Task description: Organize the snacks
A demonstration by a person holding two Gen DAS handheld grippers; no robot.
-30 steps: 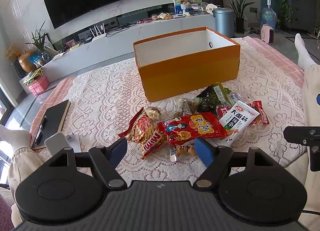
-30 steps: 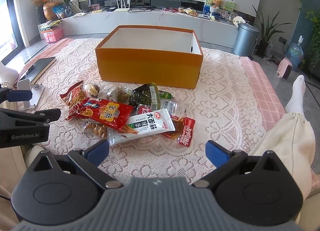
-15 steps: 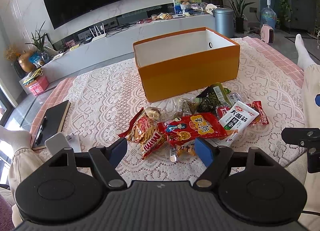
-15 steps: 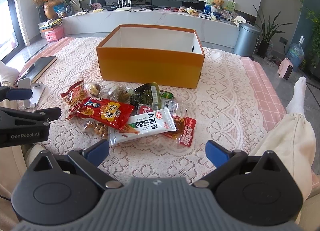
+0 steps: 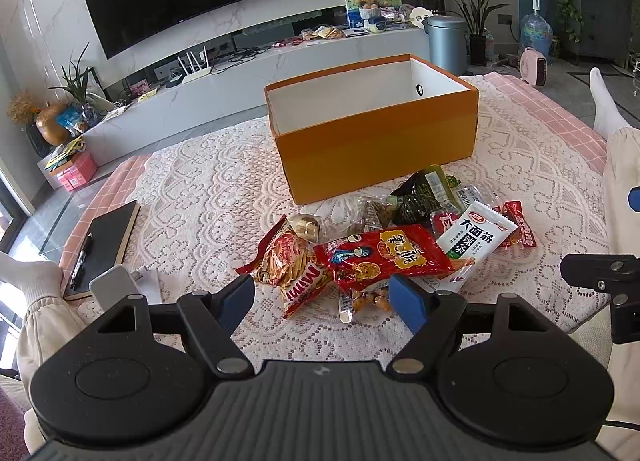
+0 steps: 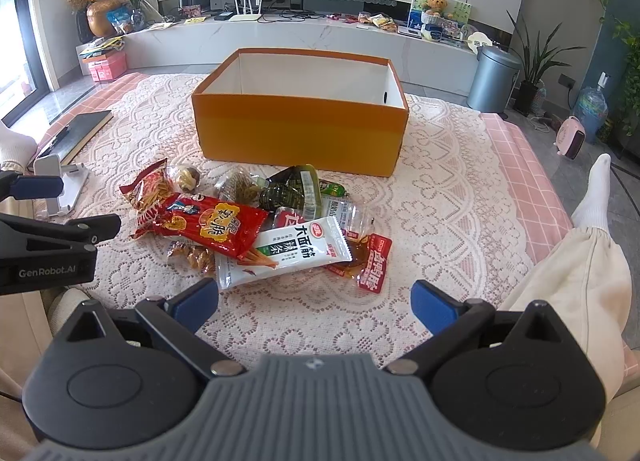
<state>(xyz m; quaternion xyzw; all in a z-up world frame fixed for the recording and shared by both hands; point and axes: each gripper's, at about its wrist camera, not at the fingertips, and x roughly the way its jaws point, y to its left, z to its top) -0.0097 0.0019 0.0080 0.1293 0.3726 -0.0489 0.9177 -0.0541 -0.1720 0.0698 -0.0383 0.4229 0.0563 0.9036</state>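
Change: almost nothing has moved since the earlier frames; in the left wrist view the right gripper's black arm at the right edge sits a little lower than 1 second ago, and the snacks lie as before.
Left gripper [image 5: 322, 301]: released, jaws spread wide, nothing between the blue pads; it hovers just short of the near edge of the snack pile.
Right gripper [image 6: 314, 301]: released too, jaws spread even wider, holding nothing; it hovers over bare lace in front of the pile.
Snack pile: a loose heap on the lace cloth [image 6: 460, 197], between the 2 grippers and the box, touching neither.
Red packet [image 5: 384, 253]: on top at the middle of the heap, lying flat.
Striped chip bag [image 5: 290, 265]: to the left, partly under the red packet.
White packet [image 6: 292, 251]: on the right, overlapping the red packet's end, with black lettering.
Dark green packet [image 6: 294, 189]: at the back of the heap, nearest the box.
Small red sachet [image 6: 374, 267]: at the right edge, touching the white packet.
Clear pouch [image 5: 366, 299]: at the near edge, brown pieces inside, tucked under the red packet.
Orange box [image 6: 300, 129]: open at the top, white inside, upright beyond the heap; its floor is hidden.
Black notebook [image 5: 104, 245]: at the left edge of the cloth, a pen on it, well apart from the snacks.
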